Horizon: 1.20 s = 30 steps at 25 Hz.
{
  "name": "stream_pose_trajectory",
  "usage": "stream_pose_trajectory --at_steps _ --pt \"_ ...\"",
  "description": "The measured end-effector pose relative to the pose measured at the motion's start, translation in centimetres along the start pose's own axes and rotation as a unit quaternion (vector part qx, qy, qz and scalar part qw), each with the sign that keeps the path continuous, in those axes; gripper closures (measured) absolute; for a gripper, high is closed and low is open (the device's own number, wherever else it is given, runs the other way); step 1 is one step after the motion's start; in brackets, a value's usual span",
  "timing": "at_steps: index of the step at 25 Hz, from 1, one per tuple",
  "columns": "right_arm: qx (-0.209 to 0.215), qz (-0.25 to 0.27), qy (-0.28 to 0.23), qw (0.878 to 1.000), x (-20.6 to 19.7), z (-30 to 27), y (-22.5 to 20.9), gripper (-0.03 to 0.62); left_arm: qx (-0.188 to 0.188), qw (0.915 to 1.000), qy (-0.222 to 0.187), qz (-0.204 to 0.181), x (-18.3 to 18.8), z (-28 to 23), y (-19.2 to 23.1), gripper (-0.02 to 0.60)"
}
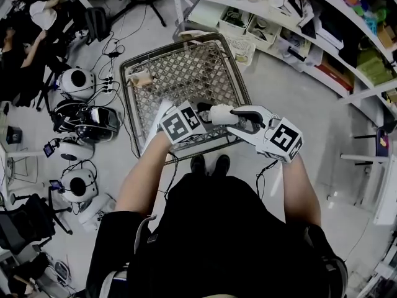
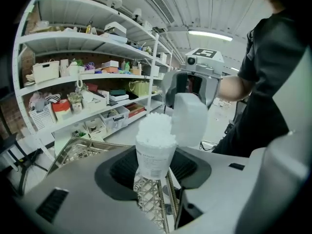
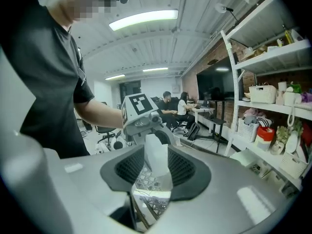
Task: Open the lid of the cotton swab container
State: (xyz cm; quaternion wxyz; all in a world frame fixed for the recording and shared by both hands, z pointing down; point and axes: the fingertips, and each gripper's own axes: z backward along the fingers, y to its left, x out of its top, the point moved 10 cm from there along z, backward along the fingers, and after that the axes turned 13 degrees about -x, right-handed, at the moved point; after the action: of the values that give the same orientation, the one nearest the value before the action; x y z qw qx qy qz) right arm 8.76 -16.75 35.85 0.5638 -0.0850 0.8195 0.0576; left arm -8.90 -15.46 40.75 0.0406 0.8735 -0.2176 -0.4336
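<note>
Where the frosted lid [image 2: 190, 118] is off, fluffy swabs [image 2: 155, 129] crown the container [image 2: 153, 162].

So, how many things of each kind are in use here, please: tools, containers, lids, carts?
White hand-held tools, left and right: 2
Clear round plastic cotton swab container: 1
Translucent white plastic lid: 1
Grey metal wire cart: 1
Total: 5

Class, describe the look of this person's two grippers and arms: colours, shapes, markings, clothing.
Both the left gripper and the right gripper have smooth, rounded light-grey shells, with dark ribbed pads lining the jaws. Each carries a white cube printed with black square markers. The person wears a black short-sleeved top, leaving the forearms bare.
</note>
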Motion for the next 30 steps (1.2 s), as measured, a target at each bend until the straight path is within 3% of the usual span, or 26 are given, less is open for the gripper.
stream_pose_trajectory --at_steps 2,8,14,20,25,30 --pt "0.001 -0.006 -0.006 1.0 0.0 0.2 0.0 0.457 0.013 0.9999 -0.008 0.001 0.2 0.4 0.3 0.385" --pt "-0.002 -0.007 -0.001 1.0 -0.3 0.3 0.5 0.45 0.031 0.9994 -0.017 0.0 0.1 0.8 0.3 0.385" --pt "-0.007 -0.038 -0.031 0.999 0.5 1.4 0.0 0.442 0.04 0.9991 -0.013 -0.006 0.3 0.5 0.0 0.385" --pt "-0.011 -0.055 -0.04 0.998 0.3 1.8 0.0 0.45 0.062 0.9975 -0.032 0.013 0.2 0.7 0.3 0.385" --pt "-0.044 -0.083 -0.041 0.995 -0.6 2.5 -1.1 0.453 0.072 0.9959 -0.044 0.03 0.0 0.1 0.9 0.385" --pt "-0.096 -0.144 -0.078 0.982 -1.3 3.9 -2.3 0.453 0.091 0.9941 -0.053 0.026 -0.7 -0.4 1.0 0.385"
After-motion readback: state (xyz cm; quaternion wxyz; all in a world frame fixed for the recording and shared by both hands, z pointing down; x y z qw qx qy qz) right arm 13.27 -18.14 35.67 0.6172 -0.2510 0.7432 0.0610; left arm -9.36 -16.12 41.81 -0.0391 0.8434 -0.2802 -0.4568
